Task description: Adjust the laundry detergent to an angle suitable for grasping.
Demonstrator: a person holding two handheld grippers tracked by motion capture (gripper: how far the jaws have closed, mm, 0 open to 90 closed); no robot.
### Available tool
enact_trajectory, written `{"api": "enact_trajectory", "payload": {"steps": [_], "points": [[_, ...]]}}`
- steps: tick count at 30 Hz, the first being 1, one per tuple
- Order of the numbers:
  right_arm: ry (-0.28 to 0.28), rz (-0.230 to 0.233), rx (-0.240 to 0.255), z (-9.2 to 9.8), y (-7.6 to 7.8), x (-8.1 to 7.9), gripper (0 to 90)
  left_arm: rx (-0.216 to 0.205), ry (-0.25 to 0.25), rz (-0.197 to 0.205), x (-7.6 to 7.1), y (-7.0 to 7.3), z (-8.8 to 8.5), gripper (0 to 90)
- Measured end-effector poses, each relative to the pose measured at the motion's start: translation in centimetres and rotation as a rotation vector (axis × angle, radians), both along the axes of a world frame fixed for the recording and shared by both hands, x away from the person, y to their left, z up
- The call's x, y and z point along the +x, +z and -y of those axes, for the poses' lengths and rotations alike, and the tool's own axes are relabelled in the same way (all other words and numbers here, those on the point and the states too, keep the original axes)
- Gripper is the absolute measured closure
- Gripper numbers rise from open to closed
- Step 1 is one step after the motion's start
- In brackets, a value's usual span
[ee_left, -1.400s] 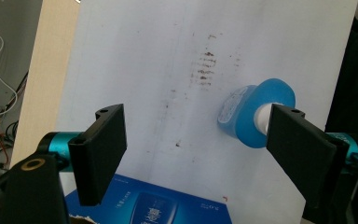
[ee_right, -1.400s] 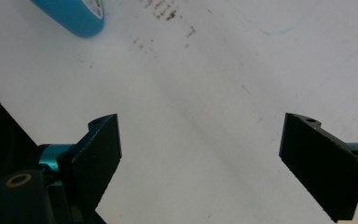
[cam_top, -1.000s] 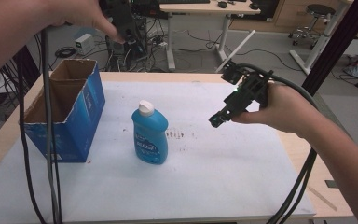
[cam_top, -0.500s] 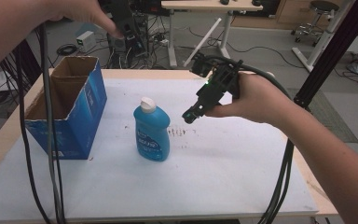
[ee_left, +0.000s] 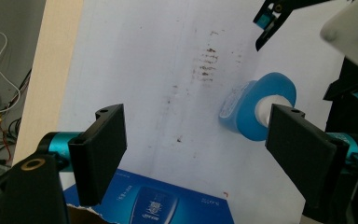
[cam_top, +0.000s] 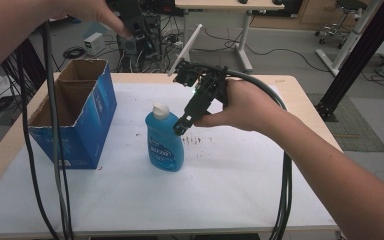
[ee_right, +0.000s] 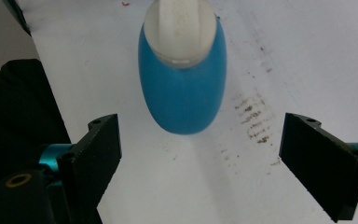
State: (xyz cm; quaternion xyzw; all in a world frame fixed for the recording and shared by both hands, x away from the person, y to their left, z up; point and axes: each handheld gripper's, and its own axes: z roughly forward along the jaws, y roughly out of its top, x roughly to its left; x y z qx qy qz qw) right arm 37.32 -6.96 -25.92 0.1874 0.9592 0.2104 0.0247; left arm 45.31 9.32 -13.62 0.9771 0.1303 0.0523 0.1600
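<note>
we see the right gripper (cam_top: 180,126) w/ its jaws spread wide and nothing between them; in the high view its tip sits just beside the upper right shoulder of the blue bottle (cam_top: 164,142), close to the white cap (cam_top: 160,109), though we can't tell if it touches; in the right gripper view the bottle (ee_right: 182,88) stands ahead of the jaws and betw their lines, cap (ee_right: 179,28) toward the top, not yet inside the gap; the right hand (cam_top: 245,107) wraps the gripper body from the right, forearm running down to the bottom right corner, black cable looping off it.

the bottle stands upright near the middle of the white table cover (cam_top: 230,190), w/ a patch of dark specks (cam_top: 196,141) on the cover just right of it; the open blue cardboard box (cam_top: 75,120) stands to its left, apart from it.

the left gripper (ee_left: 196,149) also has its jaws wide apart and empty; it's held high at the top left of the high view, well away from the table; its own view looks down on the bottle (ee_left: 256,109) and the box edge (ee_left: 149,200).
</note>
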Motion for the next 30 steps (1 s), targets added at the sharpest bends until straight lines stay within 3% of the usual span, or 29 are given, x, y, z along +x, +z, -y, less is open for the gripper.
{"api": "enact_trajectory", "payload": {"steps": [18, 30], "points": [[0.027, -0.011, -0.084, -4.2, -2.7, 0.5, 12.1, -0.009, 0.006, 0.010, -0.2, 0.2, -0.3, 20.6], [0.002, 0.000, -0.118, -5.0, -3.8, 0.9, 12.5, -0.014, 0.009, 0.016, -0.3, 0.3, -0.4, 20.6]]}}
